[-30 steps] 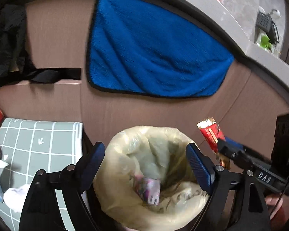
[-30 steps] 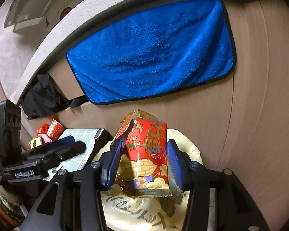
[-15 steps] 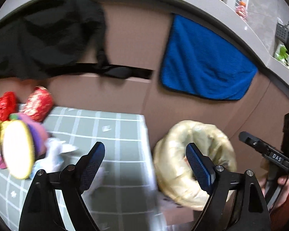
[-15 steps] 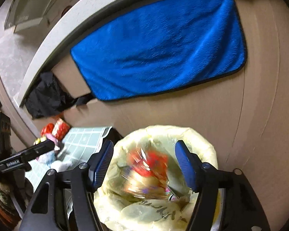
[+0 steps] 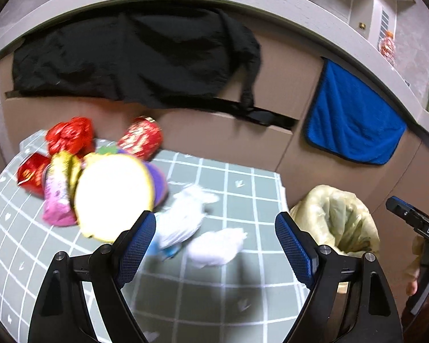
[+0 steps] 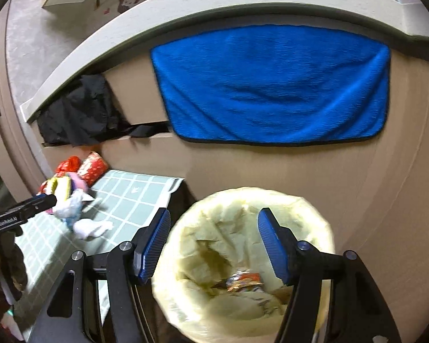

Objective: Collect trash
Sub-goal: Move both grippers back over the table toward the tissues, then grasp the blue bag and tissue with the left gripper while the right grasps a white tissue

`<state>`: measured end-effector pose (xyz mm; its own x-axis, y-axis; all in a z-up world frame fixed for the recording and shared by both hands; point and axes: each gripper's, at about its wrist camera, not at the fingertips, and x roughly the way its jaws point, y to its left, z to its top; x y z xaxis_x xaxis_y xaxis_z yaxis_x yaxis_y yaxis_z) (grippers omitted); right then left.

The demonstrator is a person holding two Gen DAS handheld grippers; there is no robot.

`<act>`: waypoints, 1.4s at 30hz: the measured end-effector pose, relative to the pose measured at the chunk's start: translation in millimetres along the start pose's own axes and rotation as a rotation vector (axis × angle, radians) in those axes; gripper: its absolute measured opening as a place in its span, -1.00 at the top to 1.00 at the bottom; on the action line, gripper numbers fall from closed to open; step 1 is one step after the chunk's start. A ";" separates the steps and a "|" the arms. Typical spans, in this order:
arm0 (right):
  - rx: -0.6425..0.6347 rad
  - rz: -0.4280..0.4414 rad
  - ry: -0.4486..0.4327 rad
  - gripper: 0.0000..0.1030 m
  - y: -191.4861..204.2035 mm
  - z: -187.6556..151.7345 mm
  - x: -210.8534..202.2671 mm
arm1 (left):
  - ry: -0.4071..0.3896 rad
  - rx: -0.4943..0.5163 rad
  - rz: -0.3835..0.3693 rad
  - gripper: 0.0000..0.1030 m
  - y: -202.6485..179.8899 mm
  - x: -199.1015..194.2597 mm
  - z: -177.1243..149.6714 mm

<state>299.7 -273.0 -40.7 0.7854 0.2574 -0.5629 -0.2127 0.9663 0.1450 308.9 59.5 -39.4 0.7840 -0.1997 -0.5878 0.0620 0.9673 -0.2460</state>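
Left view: my left gripper (image 5: 211, 238) has jaws apart and empty over the checked surface (image 5: 243, 285); wrappers (image 5: 71, 154) upper left, tissue (image 5: 217, 245) centre between the jaws. Right view: my right gripper (image 6: 211, 245) has jaws closing slightly, empty, above the bin (image 6: 314, 223); a red wrapper (image 6: 243, 281) lies inside it.

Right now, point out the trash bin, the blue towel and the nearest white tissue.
trash bin (image 6: 314, 208), right wrist view, on the far rim of its liner.
blue towel (image 6: 271, 85), right wrist view, on the middle of the cloth.
white tissue (image 5: 214, 245), left wrist view, on the wad's centre.
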 end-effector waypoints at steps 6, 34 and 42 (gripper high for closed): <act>-0.039 0.100 0.029 -0.18 41.8 -8.3 13.9 | 0.027 -0.077 0.034 -0.57 49.1 -14.1 -19.5; -0.083 0.311 0.151 -0.06 115.1 -36.0 55.2 | 0.100 0.027 -0.006 0.81 49.7 7.8 -22.3; -0.275 0.395 0.236 -0.06 179.7 -29.3 111.5 | 0.111 -0.089 0.005 0.78 97.5 -49.4 -60.1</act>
<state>332.0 -70.8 -101.3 0.4690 0.5625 -0.6809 -0.6353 0.7504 0.1823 239.0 154.3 -80.7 0.7103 -0.2162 -0.6699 -0.0003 0.9516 -0.3074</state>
